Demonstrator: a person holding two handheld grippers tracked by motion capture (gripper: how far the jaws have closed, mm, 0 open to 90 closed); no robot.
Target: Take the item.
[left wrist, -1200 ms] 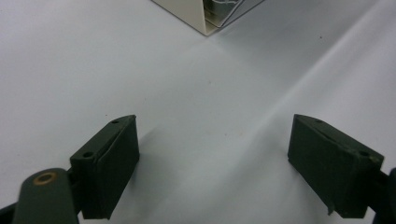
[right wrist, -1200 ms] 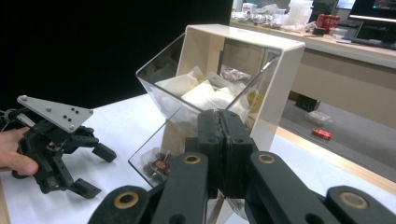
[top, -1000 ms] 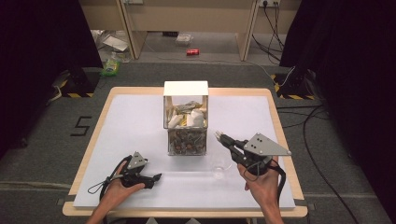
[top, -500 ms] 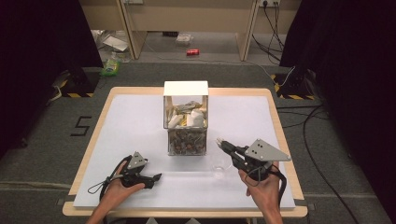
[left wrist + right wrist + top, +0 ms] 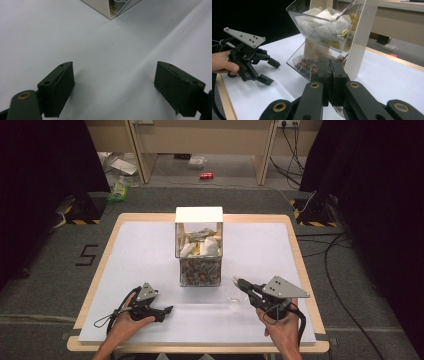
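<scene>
Right hand-held gripper shut, close in front of the two-tier sachet dispenser.

Clear dispenser [image 5: 199, 247] stands mid table [image 5: 125, 255]: pale sachets [image 5: 322, 22] in the upper bin, dark packets [image 5: 305, 65] in the lower tray. Right hand-held gripper [image 5: 236, 281] jaws closed together; nothing clearly gripped, though something clear and faint lies on the table just under it. Left hand-held gripper [image 5: 167, 310] rests wide open and empty, well apart. To pick a packet well: open the jaws first, come in low at the lower tray's mouth, pinch one packet's edge, avoid knocking the box.
</scene>
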